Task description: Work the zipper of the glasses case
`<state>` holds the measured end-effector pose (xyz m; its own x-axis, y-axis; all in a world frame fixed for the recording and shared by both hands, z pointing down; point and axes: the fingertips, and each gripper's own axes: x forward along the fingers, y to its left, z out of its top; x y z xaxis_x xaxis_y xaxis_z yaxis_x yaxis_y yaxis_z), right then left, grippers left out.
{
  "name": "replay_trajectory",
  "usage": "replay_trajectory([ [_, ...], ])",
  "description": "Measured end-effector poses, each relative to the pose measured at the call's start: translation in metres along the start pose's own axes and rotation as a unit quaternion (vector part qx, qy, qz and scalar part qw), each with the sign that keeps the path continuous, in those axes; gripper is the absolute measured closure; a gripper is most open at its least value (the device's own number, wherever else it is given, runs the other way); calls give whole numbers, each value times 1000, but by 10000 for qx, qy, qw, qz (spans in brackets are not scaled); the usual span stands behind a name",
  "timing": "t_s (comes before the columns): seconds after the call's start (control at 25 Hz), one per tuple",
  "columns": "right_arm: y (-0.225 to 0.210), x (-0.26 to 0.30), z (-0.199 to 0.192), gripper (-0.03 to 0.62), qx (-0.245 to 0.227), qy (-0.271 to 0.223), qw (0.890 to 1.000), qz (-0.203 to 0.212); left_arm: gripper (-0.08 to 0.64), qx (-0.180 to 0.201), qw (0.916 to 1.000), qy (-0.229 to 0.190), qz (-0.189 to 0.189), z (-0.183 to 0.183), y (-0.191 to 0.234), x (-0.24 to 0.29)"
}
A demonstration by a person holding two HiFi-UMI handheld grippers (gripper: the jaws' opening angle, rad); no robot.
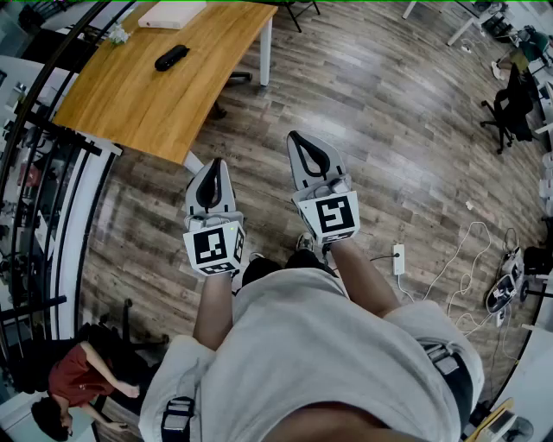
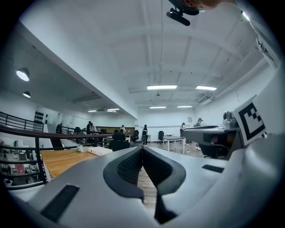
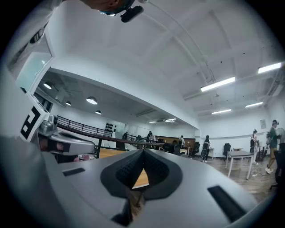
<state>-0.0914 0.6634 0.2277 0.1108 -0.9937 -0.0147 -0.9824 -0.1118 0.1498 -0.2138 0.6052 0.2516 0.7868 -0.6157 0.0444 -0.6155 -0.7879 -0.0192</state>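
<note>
Hovering level above the floor, the left gripper and the right gripper have jaws clenched, empty; a dark oblong object lies on the table beyond.

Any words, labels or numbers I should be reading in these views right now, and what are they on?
No readable text in any view.
Left marker cube on the left gripper: square code pattern only, no letters.
Right marker cube on the right gripper: likewise.
White box and dark case on the table: no print visible.
</note>
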Motion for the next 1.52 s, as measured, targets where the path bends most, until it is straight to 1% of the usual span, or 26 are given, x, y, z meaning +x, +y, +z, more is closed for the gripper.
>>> replay_trajectory([
  [0.12, 8, 3, -7, 566, 93, -32, 9999, -52, 535, -52, 10000, 48, -53, -10, 7, -1],
  [0.24, 14, 9, -19, 566, 178, -29, 9998, 76, 537, -131, 9998, 151, -83, -25, 13, 5],
  [0.4, 2, 22, -43, 566, 221, 126, 9996, 81, 535, -177, 9994, 267, -130, -43, 12, 26],
  [0.52, -13, 44, -57, 566, 306, 97, 9993, 180, 535, -185, 9994, 282, -68, -54, 15, 50],
  [0.76, -61, 122, -75, 566, 287, 25, 9972, 690, 535, -113, 9992, 354, 176, -65, 31, 143],
  [0.88, -86, 161, -85, 566, 182, 166, 9948, 993, 535, -126, 9983, 421, 371, -63, 38, 187],
  [1.0, -106, 208, -92, 566, 178, 366, 9908, 1290, 536, -174, 9965, 569, 586, -61, 57, 230],
  [1.12, -115, 262, -100, 566, 193, 444, 9880, 1464, 535, -236, 9942, 756, 725, -66, 84, 270],
  [1.2, -113, 289, -106, 566, 105, 545, 9857, 1592, 537, -269, 9929, 837, 804, -70, 102, 287],
  [1.32, -104, 327, -118, 566, -196, 695, 9804, 1831, 535, -344, 9902, 935, 975, -78, 131, 307],
  [1.44, -87, 366, -135, 566, -648, 810, 9700, 2200, 537, -476, 9860, 1018, 1228, -96, 162, 325],
  [1.52, -78, 395, -144, 565, -814, 876, 9636, 2389, 535, -561, 9834, 1061, 1361, -108, 184, 342],
])
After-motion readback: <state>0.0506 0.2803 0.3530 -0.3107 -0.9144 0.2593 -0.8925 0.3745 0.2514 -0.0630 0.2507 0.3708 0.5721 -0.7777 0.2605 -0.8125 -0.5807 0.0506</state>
